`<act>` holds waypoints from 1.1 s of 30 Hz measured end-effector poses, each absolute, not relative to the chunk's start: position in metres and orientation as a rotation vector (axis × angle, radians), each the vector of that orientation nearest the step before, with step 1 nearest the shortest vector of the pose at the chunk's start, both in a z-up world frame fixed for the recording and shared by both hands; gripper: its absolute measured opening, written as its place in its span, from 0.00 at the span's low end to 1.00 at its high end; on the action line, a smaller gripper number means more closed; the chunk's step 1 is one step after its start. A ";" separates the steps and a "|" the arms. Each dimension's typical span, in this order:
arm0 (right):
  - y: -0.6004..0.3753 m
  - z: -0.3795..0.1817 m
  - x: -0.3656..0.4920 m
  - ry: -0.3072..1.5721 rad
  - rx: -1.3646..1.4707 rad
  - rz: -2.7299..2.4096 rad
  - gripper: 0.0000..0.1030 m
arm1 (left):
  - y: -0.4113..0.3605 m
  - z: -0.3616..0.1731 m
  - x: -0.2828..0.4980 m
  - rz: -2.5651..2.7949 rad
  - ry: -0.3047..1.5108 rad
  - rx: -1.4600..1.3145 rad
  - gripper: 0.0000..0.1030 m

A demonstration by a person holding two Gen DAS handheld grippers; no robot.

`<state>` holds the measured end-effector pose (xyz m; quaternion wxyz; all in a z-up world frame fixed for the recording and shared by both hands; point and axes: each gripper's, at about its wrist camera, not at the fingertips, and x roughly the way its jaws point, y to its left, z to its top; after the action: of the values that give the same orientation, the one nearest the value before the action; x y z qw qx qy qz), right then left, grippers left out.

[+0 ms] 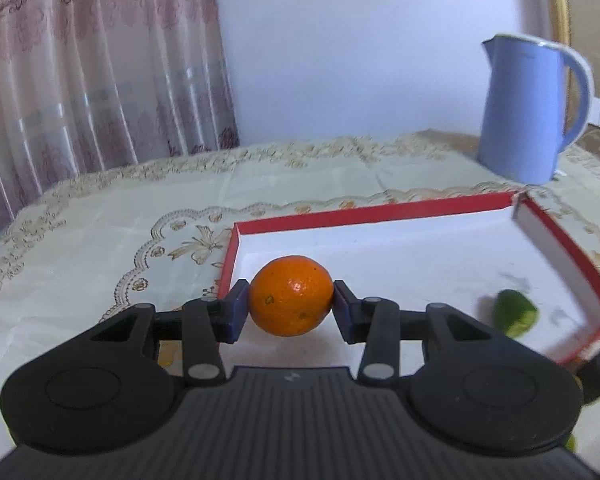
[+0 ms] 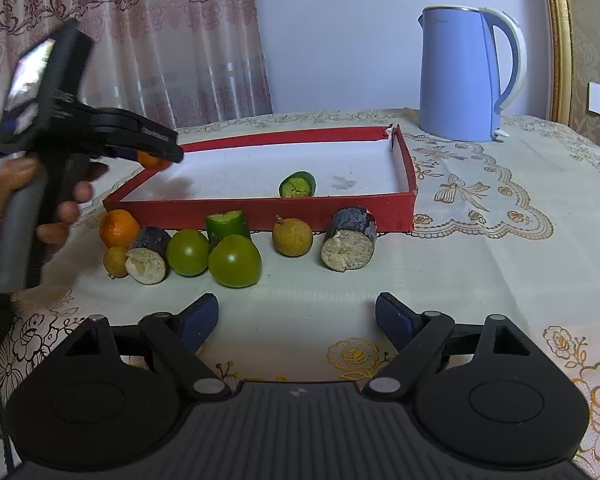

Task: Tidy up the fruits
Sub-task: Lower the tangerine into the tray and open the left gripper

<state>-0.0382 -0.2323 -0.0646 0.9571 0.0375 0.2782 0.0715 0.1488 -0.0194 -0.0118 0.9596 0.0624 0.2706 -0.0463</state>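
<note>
My left gripper point(image 1: 291, 309) is shut on an orange tangerine point(image 1: 291, 295) and holds it just above the near left corner of the red-walled tray point(image 1: 372, 211). The right wrist view shows that same gripper point(image 2: 156, 152) with the tangerine point(image 2: 152, 160) over the tray's point(image 2: 260, 212) left corner. A cut green piece point(image 2: 297, 185) lies inside the tray. My right gripper point(image 2: 297, 320) is open and empty, low over the tablecloth, short of the row of fruit: a second tangerine point(image 2: 118, 227), two green tomatoes point(image 2: 234, 261), a cucumber piece point(image 2: 228, 225), a yellowish fruit point(image 2: 292, 237) and two dark-skinned cut pieces point(image 2: 350, 245).
A blue electric kettle point(image 2: 464, 76) stands behind the tray at the far right. A person's hand point(image 2: 16, 200) grips the left tool's handle at the left edge. Curtains hang behind the table, and an embroidered cloth point(image 2: 480, 208) covers it.
</note>
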 end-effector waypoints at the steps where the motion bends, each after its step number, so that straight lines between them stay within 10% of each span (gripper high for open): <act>1: -0.232 -0.065 -0.038 0.564 0.078 0.145 0.84 | -0.019 -0.014 0.154 -0.090 0.557 0.128 0.40; 9: -0.233 -0.064 -0.038 0.564 0.088 0.149 0.84 | -0.016 -0.022 0.157 -0.079 0.566 0.128 0.42; 13: -0.233 -0.064 -0.038 0.563 0.091 0.150 0.84 | -0.011 -0.014 0.142 -0.040 0.483 0.115 0.80; 33: -0.235 -0.062 -0.047 0.503 0.101 0.063 0.84 | 0.040 -0.036 0.025 -0.116 0.509 0.038 0.87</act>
<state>-0.0472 -0.2354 -0.0618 0.9668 0.0499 0.2486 0.0312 0.0250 0.0403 -0.0356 0.9660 0.0187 0.2516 -0.0574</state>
